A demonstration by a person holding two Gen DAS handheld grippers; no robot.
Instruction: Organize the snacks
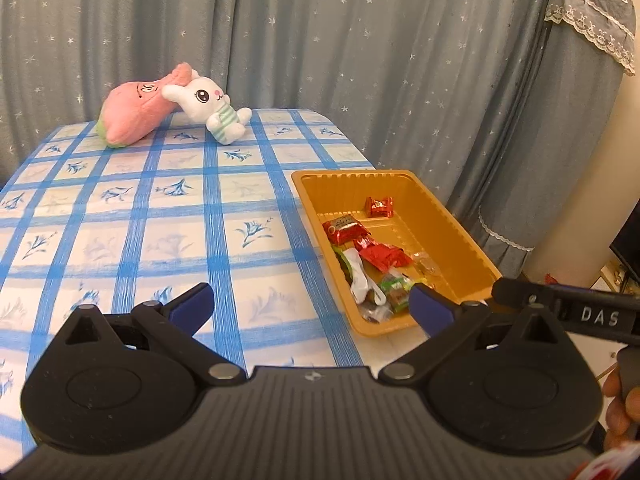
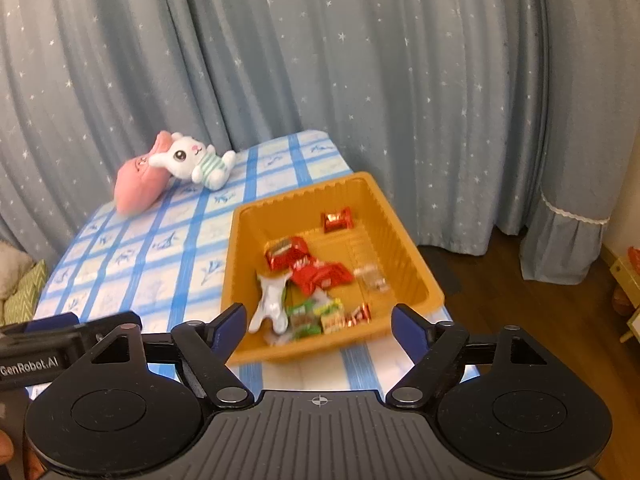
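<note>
Both pairs of jaws stand spread wide and hold nothing: the left gripper (image 1: 310,306) hangs over the near part of the bench, its right-hand finger (image 1: 426,306) just over the near corner of the orange tray (image 1: 460,232), while the right gripper (image 2: 318,326) faces the tray's near wall with a finger to either side of it. The snacks (image 2: 308,280) all lie inside the tray, mostly toward its near end: red foil packets, a white wrapper, green and yellow sweets and a clear wrapper, with one red foil candy (image 2: 338,219) apart near the far wall. None shows loose on the cloth, so the gathering looks largely done. The risks come from the tray itself, which looks light and thin-walled and sits close to the bench's right edge; a nudge from either gripper could slide it toward the drop to the wooden floor (image 2: 540,320) or tip it. The wrappers overlap, so a pinch could take two at once or slip off smooth foil. The right wrist view is slightly blurred, so fine detail there is unsure. The bench (image 1: 160,220) wears a blue-and-white checked cloth with flower prints; at its far end lie a pink plush (image 1: 136,108) and a white rabbit plush (image 1: 212,108), touching. Grey-blue star-printed curtains (image 1: 360,60) close the room behind.
</note>
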